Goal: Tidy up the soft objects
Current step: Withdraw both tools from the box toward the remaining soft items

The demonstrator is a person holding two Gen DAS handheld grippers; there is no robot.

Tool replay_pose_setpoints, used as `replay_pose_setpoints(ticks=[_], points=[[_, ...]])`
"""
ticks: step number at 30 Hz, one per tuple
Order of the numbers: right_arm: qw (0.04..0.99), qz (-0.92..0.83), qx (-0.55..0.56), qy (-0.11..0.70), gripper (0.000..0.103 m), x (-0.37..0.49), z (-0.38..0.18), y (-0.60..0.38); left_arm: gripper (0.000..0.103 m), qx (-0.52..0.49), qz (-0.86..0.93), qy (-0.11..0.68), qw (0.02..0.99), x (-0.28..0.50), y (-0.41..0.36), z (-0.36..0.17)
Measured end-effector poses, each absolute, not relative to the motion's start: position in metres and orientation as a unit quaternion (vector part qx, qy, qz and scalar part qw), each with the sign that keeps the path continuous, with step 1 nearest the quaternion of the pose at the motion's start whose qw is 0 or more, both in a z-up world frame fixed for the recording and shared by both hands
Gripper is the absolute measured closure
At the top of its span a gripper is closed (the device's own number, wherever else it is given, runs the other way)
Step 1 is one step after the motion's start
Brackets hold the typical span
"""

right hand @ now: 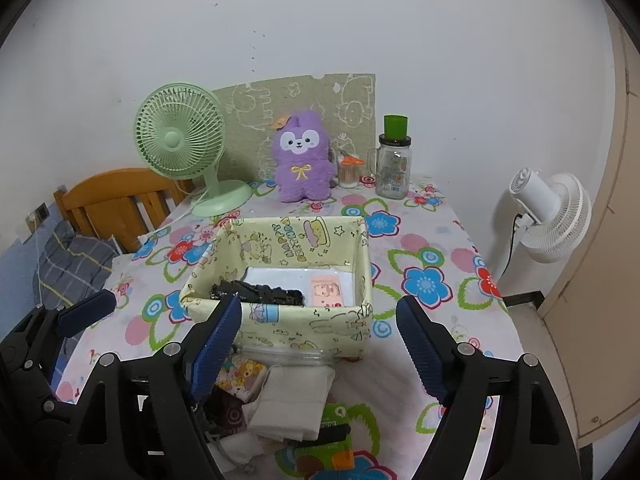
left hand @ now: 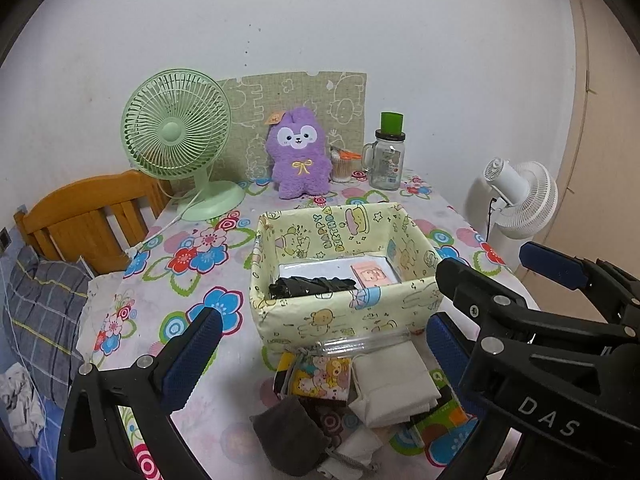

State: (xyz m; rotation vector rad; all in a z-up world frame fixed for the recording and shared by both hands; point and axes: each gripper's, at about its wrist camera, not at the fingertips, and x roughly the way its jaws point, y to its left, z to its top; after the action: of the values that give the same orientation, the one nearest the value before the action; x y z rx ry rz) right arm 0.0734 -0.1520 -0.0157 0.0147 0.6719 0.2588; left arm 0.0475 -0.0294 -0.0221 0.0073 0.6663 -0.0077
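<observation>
A yellow cartoon-print fabric box [left hand: 340, 316] [right hand: 280, 320] stands mid-table, holding a black folded item [left hand: 312, 286] [right hand: 256, 293], a white packet and a pink card. In front of it lies a pile: a folded white cloth [left hand: 394, 384] [right hand: 294, 396], a cartoon pouch [left hand: 320, 376], a grey pouch [left hand: 288, 436]. My left gripper [left hand: 320, 356] is open and empty above the pile. My right gripper [right hand: 320, 344] is open and empty, just over the pile's right side; it also shows in the left wrist view [left hand: 500, 280].
A purple plush [left hand: 300, 152] [right hand: 303, 160], a green desk fan [left hand: 180, 140], a cotton-swab cup [left hand: 344, 166] and a glass jar mug [left hand: 386, 160] stand at the table's back by the wall. A wooden headboard [left hand: 88, 220] is left; a white fan [right hand: 548, 216] right.
</observation>
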Motion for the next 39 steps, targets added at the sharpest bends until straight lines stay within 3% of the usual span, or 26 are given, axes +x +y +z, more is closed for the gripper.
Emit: replay_pose_setpoints(ticks=[15,39], points=[[0.938,0.116,0.007,0.327,0.013,0.05,-0.022,-0.158,0.0,0.001,-0.015,0.332,0.943,0.028,-0.034,-0.03],[0.935,0.123,0.003,0.332,0.012,0.024,-0.049,-0.154,0.0,-0.01,-0.017,0.345,0.938,0.007,-0.026,-0.063]])
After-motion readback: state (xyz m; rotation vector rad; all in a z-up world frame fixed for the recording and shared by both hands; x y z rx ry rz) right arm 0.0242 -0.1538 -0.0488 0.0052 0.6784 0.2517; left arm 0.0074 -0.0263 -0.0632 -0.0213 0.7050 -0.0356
